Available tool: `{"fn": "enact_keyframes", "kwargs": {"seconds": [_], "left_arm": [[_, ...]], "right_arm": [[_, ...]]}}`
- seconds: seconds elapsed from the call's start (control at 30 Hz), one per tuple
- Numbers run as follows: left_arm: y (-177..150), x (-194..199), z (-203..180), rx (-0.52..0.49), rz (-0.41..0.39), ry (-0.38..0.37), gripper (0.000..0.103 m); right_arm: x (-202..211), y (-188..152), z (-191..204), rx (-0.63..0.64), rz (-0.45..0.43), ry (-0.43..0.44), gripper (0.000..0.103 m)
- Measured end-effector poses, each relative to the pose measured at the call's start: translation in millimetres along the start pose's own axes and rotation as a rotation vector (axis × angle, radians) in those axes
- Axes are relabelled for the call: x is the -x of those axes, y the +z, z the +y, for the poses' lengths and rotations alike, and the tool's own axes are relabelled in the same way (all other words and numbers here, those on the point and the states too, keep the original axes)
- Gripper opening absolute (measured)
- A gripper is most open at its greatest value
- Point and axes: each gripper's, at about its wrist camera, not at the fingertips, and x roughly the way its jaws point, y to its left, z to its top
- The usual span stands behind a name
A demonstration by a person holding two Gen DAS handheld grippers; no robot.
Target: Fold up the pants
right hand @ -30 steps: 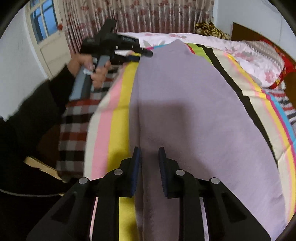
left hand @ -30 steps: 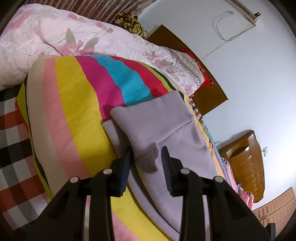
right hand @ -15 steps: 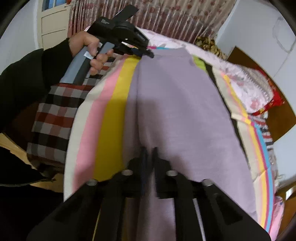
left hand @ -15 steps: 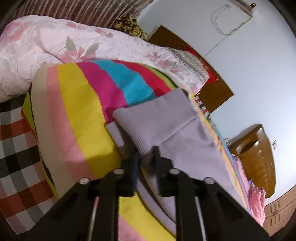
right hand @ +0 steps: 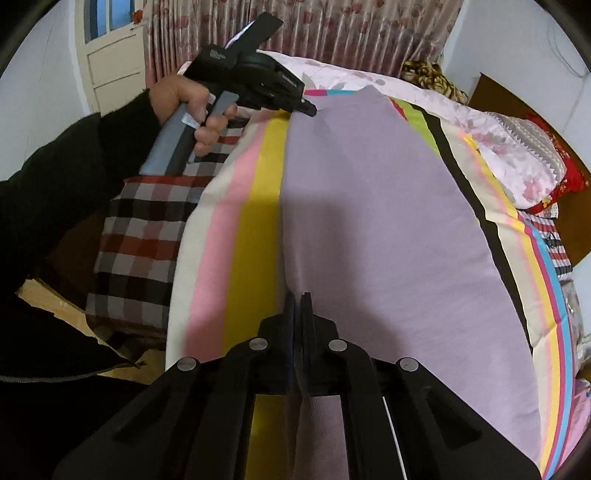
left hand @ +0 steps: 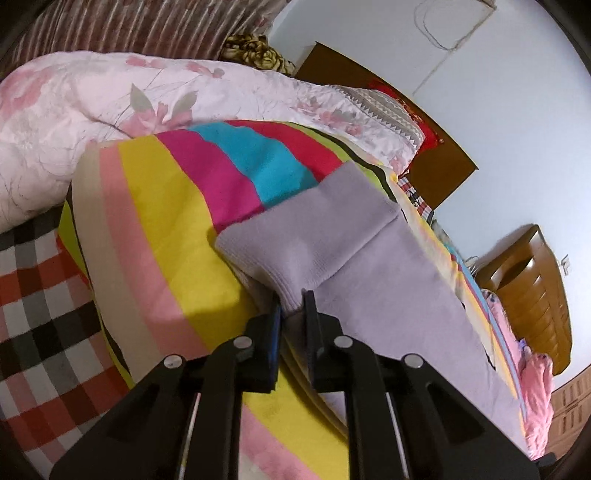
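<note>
On the bed, the lilac pants [right hand: 388,229] lie flat along a striped blanket [right hand: 255,236], with a floral quilt [left hand: 110,96] beyond and a plaid sheet [right hand: 136,236] on the near side.

Right wrist view only: the whole garment is visible lengthwise, along with the person's left hand [right hand: 192,107] holding the left claw [right hand: 308,108] at the far end of the pants. A door [right hand: 110,48] and curtain [right hand: 332,29] stand behind.

Left wrist view only: the ribbed cuff [left hand: 295,254] is seen close up. A wooden headboard [left hand: 436,162] and a wooden cabinet [left hand: 532,291] stand against the wall.

Left claw [left hand: 291,308]: clenched on the corner of the cuff, fabric pinched between the two fingers.

Right claw [right hand: 297,306]: fingers pressed together on the near edge of the pants, where the fabric meets the yellow stripe; grasping a thin fold.

Edges: the pants' near long edge runs along the yellow stripe; the far long edge sits on the black and green stripes. Bare blanket shows on both sides of the garment
</note>
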Motion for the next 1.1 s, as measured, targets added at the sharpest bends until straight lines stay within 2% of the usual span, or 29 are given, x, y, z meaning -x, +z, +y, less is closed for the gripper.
{"fn": "enact_keyframes", "kwargs": {"seconds": [0.1,0.2,0.3,0.33,0.37,0.4,0.47,0.5,0.53,0.6,0.7,0.83,0.9,0.97,1.0,1.07,1.1], "left_arm": [[2.1,4.1,-3.3,-0.019,-0.015,0.013,0.011],[-1.8,-2.6,-5.4,-0.045,-0.011,0.040,0.013],[-4.8,-2.1,-4.6,-0.055,-0.024,0.045,0.019],[-4.6,0.0,-4.0,-0.054,-0.027,0.046,0.036],[-4.2,6.0,-3.8,-0.047,-0.038,0.070,0.065],[-3.8,14.4,-5.8,-0.043,-0.069,0.089,0.075],[-2.9,36.4,-15.2,-0.069,-0.153,0.139,0.087],[-0.6,49.8,-27.8,-0.111,-0.200,0.166,0.089],[1.6,57.2,-38.2,-0.143,-0.225,0.162,0.092],[7.1,62.6,-63.9,-0.218,-0.233,0.109,0.097],[13.4,35.2,-105.8,-0.330,-0.153,0.052,0.099],[12.5,-32.4,-124.6,-0.360,0.010,0.056,0.099],[10.6,-56.7,-124.0,-0.367,0.052,0.076,0.099],[6.9,-65.6,-126.2,-0.430,0.045,0.131,0.101],[6.7,-68.8,-130.7,-0.459,0.066,0.153,0.101],[10.4,-63.3,-131.0,-0.457,0.066,0.149,0.101],[12.6,-51.4,-130.7,-0.438,0.031,0.129,0.101]], "right_arm": [[6.5,-1.3,1.2,0.012,-0.006,-0.001,0.004],[-7.0,-7.6,5.8,0.021,0.016,-0.007,0.004],[-6.0,-7.8,7.3,0.014,0.001,-0.014,0.010],[-4.9,-8.5,8.7,0.021,0.004,-0.013,0.012],[-2.9,-9.5,10.7,0.036,0.014,0.000,0.020],[0.1,-9.9,12.3,0.052,0.022,0.024,0.041],[13.1,-11.3,12.5,0.062,-0.002,0.054,0.070],[25.2,-11.3,5.3,0.034,-0.047,0.066,0.070],[34.5,-10.6,-6.6,-0.015,-0.080,0.077,0.070],[43.9,-9.9,-33.1,-0.109,-0.132,0.047,0.070],[36.5,-9.9,-79.2,-0.227,-0.125,-0.107,0.070],[9.1,-31.1,-132.4,-0.419,-0.003,-0.189,0.073],[-2.5,-51.6,-149.1,-0.482,0.048,-0.191,0.075],[-1.8,-65.1,-156.8,-0.511,0.017,-0.136,0.078],[0.9,-68.0,-158.7,-0.529,0.010,-0.123,0.078],[7.5,-63.8,-159.9,-0.533,-0.011,-0.128,0.077],[9.7,-58.3,-159.2,-0.516,-0.033,-0.127,0.077]]}}
